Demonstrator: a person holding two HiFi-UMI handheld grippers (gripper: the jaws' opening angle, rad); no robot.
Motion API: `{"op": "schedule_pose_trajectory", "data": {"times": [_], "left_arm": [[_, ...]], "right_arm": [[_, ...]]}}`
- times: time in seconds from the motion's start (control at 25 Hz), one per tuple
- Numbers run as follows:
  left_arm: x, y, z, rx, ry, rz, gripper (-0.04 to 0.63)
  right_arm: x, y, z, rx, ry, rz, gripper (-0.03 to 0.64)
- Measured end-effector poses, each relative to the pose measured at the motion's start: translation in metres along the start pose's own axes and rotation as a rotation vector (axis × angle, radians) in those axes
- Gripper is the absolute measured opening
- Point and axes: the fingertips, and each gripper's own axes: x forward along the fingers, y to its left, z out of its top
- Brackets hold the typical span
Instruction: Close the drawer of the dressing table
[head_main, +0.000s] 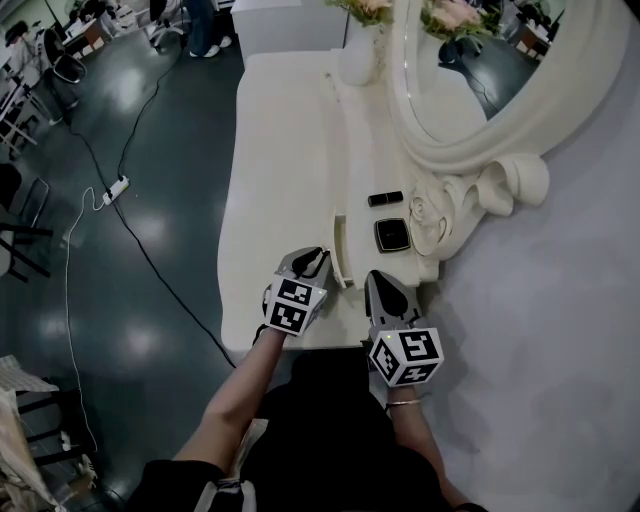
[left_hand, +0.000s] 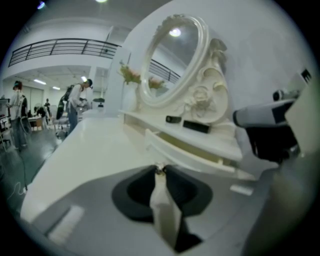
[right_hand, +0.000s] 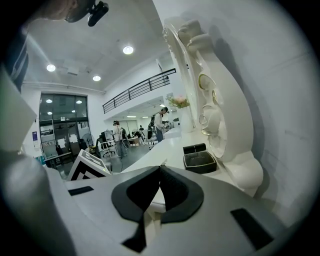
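- Currently the drawer (head_main: 339, 250) is a smooth cream panel with a curved front, standing out from the raised tier of the dressing table (head_main: 275, 150), just below centre in the head view.
- Left gripper (head_main: 320, 258): the dark, rounded jaws are pressed together, tips right at the drawer front. There is a tiny shiny speck at the tips, and I cannot tell what it is.
- Right gripper (head_main: 372, 280): jaws closed tip to tip with nothing between them, at the lower right beside the drawer's near end.
- Glossy oval mirror (head_main: 470, 60) in a carved scroll frame, upper right.
- Black square case (head_main: 392, 234) and black tube (head_main: 385, 198) lie on the tier, apart from each other.
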Motion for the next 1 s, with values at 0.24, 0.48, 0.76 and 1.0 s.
{"op": "schedule_pose_trajectory", "data": {"times": [0.24, 0.48, 0.76, 1.0], "left_arm": [[0.007, -0.009, 0.006, 0.015, -0.002, -0.018, 0.055], [0.019, -0.024, 0.010, 0.031, 0.003, -0.049, 0.055], [0.027, -0.032, 0.013, 0.026, 0.007, -0.064, 0.057], [0.028, -0.032, 0.013, 0.023, 0.004, -0.069, 0.058]], "right_arm": [[-0.004, -0.006, -0.001, 0.005, -0.001, -0.014, 0.005], [-0.007, -0.012, -0.001, 0.010, -0.003, -0.026, 0.005], [-0.009, -0.019, -0.001, 0.017, -0.003, -0.040, 0.005], [-0.005, -0.018, -0.002, 0.017, 0.000, -0.039, 0.005]]}}
